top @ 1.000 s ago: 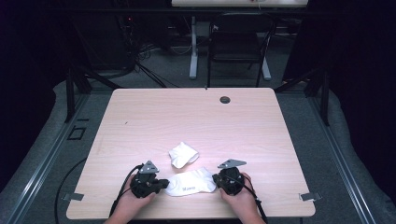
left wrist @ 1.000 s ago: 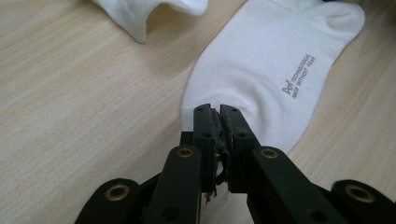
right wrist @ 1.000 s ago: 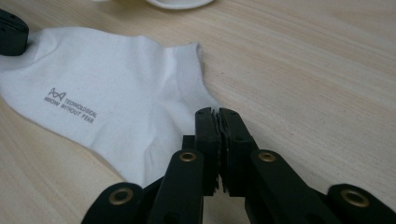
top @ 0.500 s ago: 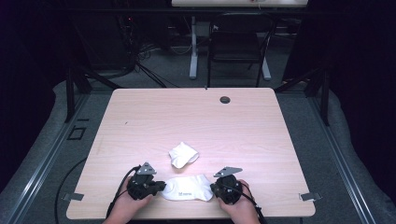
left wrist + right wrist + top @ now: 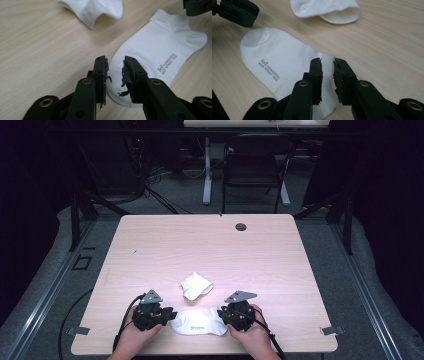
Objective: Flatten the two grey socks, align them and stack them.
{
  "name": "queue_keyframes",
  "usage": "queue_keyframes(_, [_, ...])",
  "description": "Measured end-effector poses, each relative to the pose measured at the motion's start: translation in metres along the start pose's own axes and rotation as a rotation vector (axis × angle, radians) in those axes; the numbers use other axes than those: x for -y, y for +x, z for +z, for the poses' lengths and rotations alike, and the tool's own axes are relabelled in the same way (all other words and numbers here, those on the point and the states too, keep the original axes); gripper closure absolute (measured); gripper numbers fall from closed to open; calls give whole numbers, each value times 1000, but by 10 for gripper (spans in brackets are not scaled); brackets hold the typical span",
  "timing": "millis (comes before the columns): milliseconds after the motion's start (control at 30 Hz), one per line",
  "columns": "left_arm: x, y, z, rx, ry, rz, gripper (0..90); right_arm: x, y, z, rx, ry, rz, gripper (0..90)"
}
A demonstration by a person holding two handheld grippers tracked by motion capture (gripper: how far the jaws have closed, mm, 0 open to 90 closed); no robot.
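Two grippers flanking flat sock [image 5: 199, 322] at table's [image 5: 280, 255] near edge: left gripper [image 5: 115, 72], right gripper [image 5: 327, 75] slightly parted, gripping nothing. Crumpled sock [image 5: 195, 285] just beyond. Likely pre-grasp; next, nip both ends.

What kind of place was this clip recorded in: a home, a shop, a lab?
Probably a lab or recording workspace, not a home: a bare wooden table with a cable hole, cables running over grey carpet beyond it, and an empty black chair.

Flat white ankle sock with small grey printed lettering [image 5: 198, 322], lying lengthwise near the table's front edge, crumpled white sock [image 5: 195, 285] bunched just behind it, apart
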State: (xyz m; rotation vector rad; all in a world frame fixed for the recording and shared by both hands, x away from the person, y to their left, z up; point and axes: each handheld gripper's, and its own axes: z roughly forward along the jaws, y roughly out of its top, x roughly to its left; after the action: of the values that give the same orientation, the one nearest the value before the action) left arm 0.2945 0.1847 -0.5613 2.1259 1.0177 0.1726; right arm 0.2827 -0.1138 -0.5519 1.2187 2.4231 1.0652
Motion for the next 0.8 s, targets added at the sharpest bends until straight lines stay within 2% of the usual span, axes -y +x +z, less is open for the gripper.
queue_keyframes(100, [0,7,0,-13,-22,-6,637,-12,2,9,-9,-4,-16,752])
queue_keyframes(433, [0,19,-2,-33,-35,-24,598,-41,12,35,-22,3,-69,716])
queue_keyframes(800, [0,27,-7,-48,-57,-47,580,-58,23,48,-18,26,-123,687])
